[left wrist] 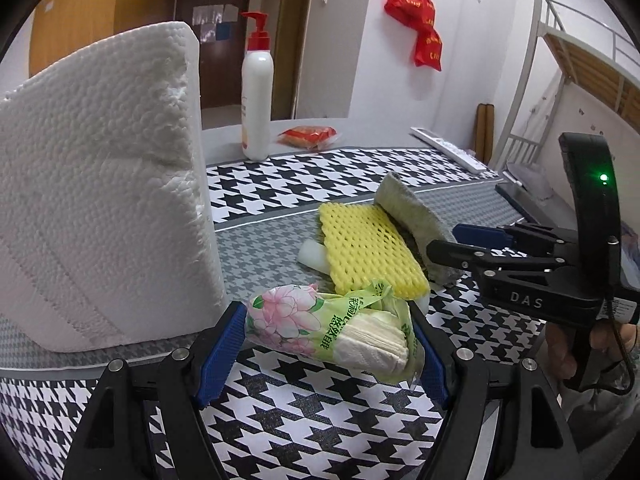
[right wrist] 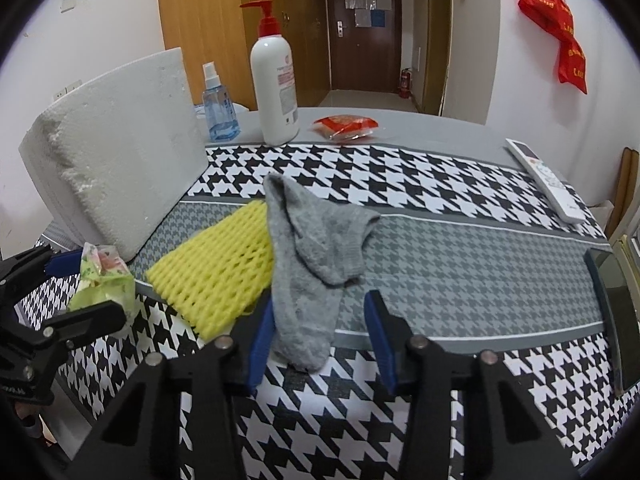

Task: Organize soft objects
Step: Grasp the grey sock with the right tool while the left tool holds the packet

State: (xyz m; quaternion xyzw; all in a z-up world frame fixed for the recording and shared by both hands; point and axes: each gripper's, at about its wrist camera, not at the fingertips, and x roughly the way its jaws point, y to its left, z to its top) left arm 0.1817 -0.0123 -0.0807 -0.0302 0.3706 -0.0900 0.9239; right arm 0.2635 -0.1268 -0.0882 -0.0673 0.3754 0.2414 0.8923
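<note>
My left gripper [left wrist: 328,350] is shut on a green, flower-printed tissue pack [left wrist: 320,328], its blue pads pressing both ends just above the houndstooth cloth. Beyond it a yellow foam net [left wrist: 368,248] lies flat, with a grey sock [left wrist: 412,208] draped over its far edge. In the right wrist view the grey sock [right wrist: 308,264] runs down between the fingers of my right gripper [right wrist: 320,320]. Its left pad touches the sock, while the right pad [right wrist: 380,336] stands apart, so the jaws are open around it. A big white foam block [left wrist: 100,184] leans at the left.
A red-pump lotion bottle [right wrist: 276,92], a blue spray bottle [right wrist: 218,108] and a red packet [right wrist: 346,126] stand at the table's back. A white remote [right wrist: 544,180] and a dark phone [right wrist: 616,312] lie along the right edge. A small white piece [left wrist: 312,256] pokes out under the net.
</note>
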